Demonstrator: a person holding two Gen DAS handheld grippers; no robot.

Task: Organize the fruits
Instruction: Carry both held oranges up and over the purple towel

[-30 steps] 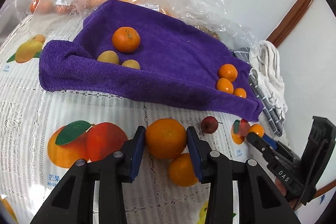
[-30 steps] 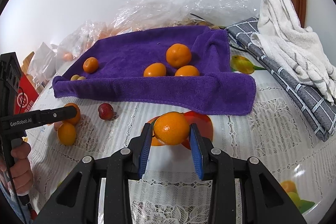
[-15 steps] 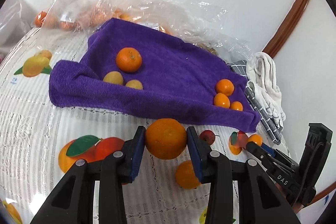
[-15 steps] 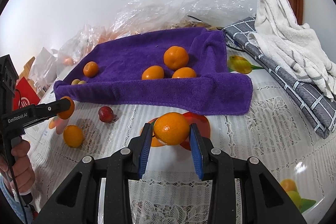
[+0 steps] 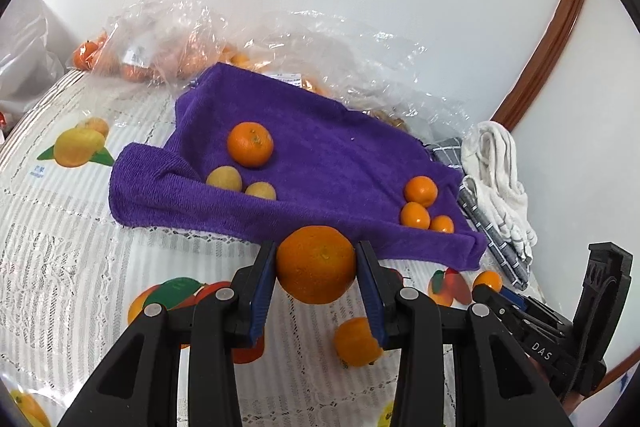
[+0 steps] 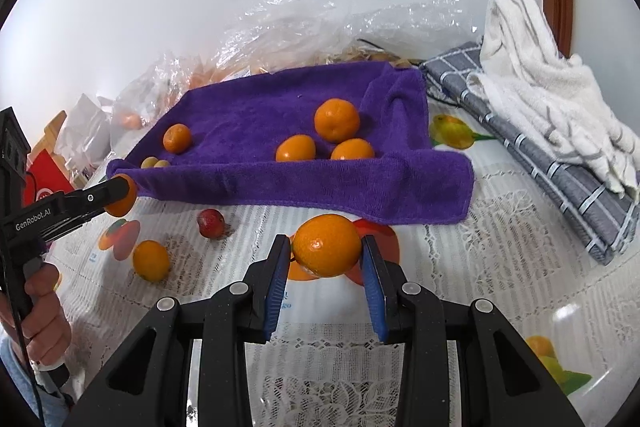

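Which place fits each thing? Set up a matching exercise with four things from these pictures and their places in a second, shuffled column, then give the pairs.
Things:
1. left tongs' orange
2. red fruit
3. two yellow fruits
4. white towel

Places:
A. on the checked grey cloth
B. on the purple towel
C. gripped above the tablecloth
D. lying on the tablecloth

Pairs: 1-C, 2-D, 3-B, 4-A

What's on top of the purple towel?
On the purple towel: four oranges and two small yellow fruits. Its raised front fold partly hides the lowest ones.
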